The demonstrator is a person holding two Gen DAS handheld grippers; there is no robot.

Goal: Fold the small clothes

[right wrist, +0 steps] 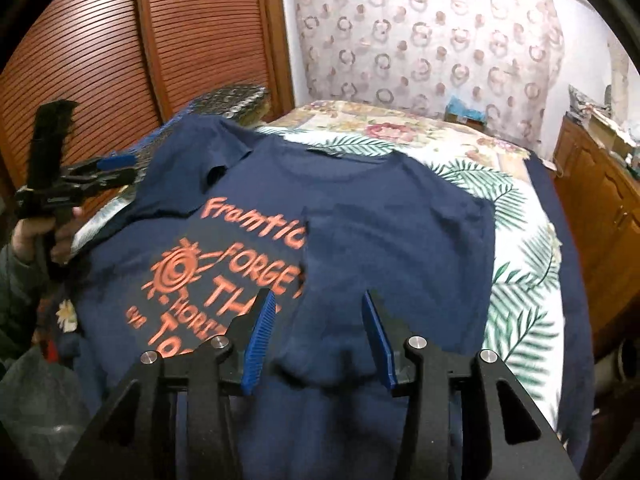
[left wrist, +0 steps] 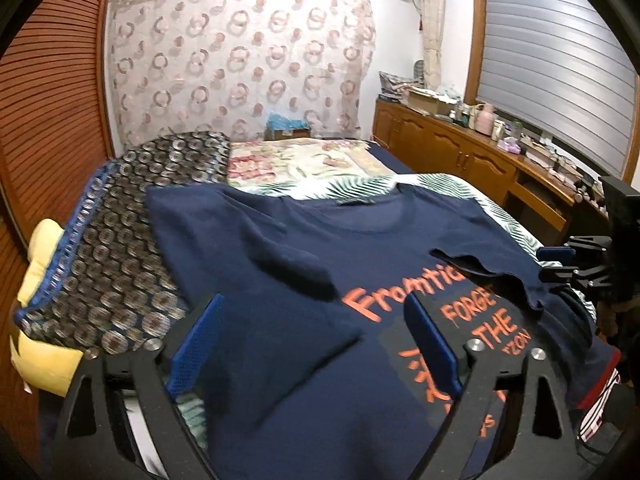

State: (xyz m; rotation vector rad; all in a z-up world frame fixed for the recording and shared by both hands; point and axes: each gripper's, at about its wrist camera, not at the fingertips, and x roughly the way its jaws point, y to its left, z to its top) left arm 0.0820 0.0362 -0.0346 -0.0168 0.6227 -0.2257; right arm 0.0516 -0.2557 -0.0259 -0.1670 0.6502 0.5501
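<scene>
A navy T-shirt point(right wrist: 384, 240) lies flat across the bed point(right wrist: 520, 280), one side folded inward. Both the left gripper point(left wrist: 316, 344) and right gripper point(right wrist: 316, 340) hover above it, jaws wide apart, holding nothing.

Matt navy cloth T-shirt point(right wrist: 384, 232); glossy slatted wooden wardrobe doors point(right wrist: 120, 40).

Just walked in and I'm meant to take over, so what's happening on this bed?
A person with a handheld gripper in each hand is folding a navy blue T-shirt with orange lettering, spread on the leaf-print bedsheet. One side of the shirt is already folded over the print; the opposite sleeve still sticks out. The left gripper and right gripper are both open above the shirt, holding nothing.
</scene>
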